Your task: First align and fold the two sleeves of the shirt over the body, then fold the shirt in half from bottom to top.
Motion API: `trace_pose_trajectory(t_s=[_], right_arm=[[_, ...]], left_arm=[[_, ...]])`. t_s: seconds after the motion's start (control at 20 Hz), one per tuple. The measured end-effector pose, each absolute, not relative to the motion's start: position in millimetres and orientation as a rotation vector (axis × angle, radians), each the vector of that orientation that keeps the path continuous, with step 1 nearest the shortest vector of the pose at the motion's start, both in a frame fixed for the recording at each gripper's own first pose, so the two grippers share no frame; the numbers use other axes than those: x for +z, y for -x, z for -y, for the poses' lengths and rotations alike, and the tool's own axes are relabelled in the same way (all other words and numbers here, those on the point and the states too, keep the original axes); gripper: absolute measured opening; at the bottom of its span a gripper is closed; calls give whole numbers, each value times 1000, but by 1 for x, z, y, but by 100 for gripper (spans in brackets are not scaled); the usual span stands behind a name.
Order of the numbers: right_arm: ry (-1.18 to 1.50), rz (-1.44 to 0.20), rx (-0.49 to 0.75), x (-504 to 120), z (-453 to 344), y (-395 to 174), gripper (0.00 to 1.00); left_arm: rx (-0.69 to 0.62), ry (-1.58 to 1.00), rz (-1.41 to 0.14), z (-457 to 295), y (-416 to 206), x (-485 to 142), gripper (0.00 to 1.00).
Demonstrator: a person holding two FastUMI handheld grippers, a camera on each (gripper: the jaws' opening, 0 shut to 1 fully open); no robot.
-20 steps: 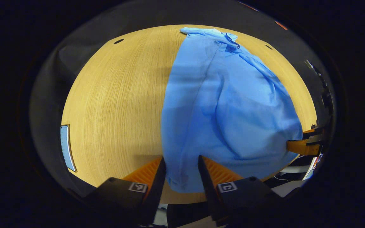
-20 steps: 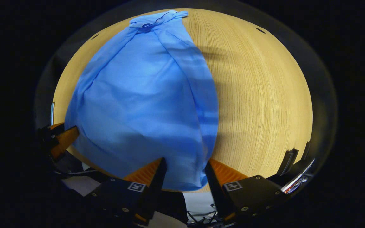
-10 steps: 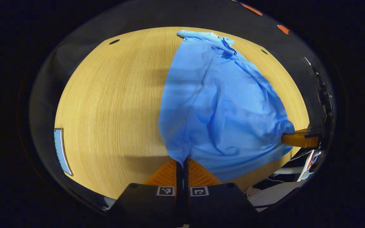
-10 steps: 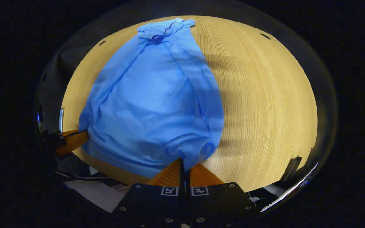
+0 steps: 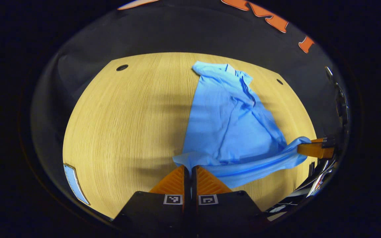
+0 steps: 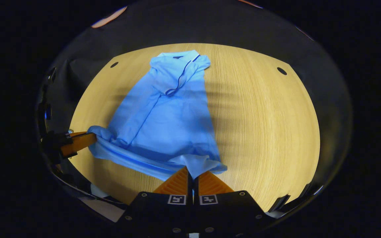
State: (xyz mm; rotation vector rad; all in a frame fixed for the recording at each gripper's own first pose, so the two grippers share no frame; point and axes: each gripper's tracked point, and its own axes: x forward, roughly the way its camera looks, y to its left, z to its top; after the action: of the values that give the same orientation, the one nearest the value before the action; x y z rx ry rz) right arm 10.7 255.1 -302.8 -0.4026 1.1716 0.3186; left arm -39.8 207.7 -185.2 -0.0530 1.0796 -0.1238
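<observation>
Both tongs, left point(image 5: 188, 168) and right point(image 6: 190, 170), have clamped shut on the shirt's point(image 5: 230, 125) hem corners and lifted them off the desk point(image 5: 117, 125); the bottom-to-top fold is starting.

My left gripper point(image 5: 190, 168) has 2 ridged, wedge-shaped fingers set in a black housing with 2 small square black-and-white markers. My right gripper point(image 6: 190, 169) matches it, with round screws dotting its black housing below the 2 markers.
</observation>
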Motion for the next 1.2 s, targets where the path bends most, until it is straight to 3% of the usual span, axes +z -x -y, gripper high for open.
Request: trace_pose_trajectory(t_s=[0.55,0.9,1.2], right_arm=[[430,-987,317,-258,-301,-148,0],[407,-952,310,-257,-332,-218,1],[325,-970,287,-279,-345,-257,1]], left_arm=[[-101,81,-936,-214,-106,-145,4],[-85,98,-868,-220,-201,-129,3],[-73,67,-895,-229,-249,-152,4]])
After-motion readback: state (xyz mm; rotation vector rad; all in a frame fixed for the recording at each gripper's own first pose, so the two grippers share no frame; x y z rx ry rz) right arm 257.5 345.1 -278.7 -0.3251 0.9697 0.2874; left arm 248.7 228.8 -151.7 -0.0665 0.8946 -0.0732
